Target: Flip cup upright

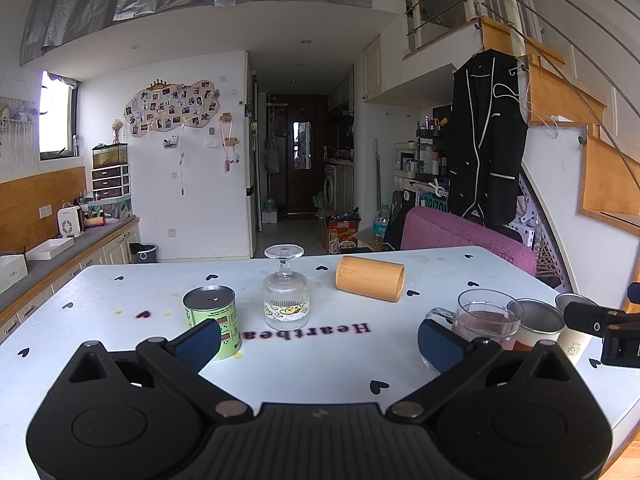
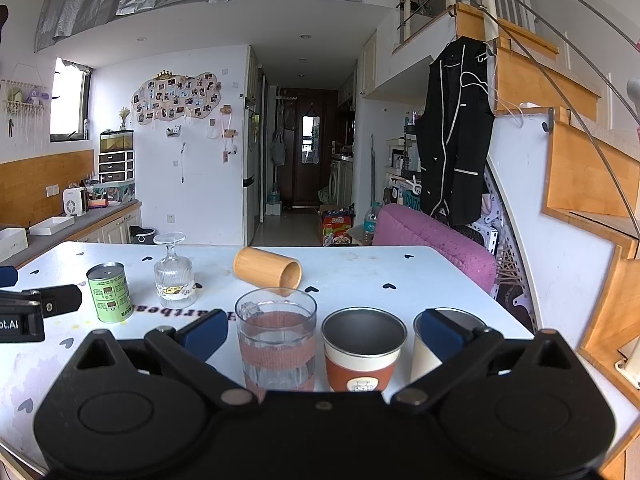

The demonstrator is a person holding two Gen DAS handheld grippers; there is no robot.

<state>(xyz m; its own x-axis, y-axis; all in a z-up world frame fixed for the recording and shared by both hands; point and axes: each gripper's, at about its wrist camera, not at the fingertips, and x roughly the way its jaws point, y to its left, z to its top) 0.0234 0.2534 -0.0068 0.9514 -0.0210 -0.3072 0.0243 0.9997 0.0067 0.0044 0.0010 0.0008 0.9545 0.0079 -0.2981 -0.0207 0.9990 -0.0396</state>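
Bamboo cup [image 1: 370, 278] lies on its side, well beyond both released hand-held grippers [image 1: 320, 346] [image 2: 326, 338].

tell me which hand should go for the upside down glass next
Left, probably. The upside-down glass sits straight ahead between the open left gripper fingers; the right gripper faces three upright cups instead.

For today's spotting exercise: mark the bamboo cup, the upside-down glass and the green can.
bamboo cup [image 1: 370, 278], left wrist view, on its side wall.
upside-down glass [image 1: 286, 300], left wrist view, on its ribbed bowl.
green can [image 2: 110, 294], right wrist view, on its label.
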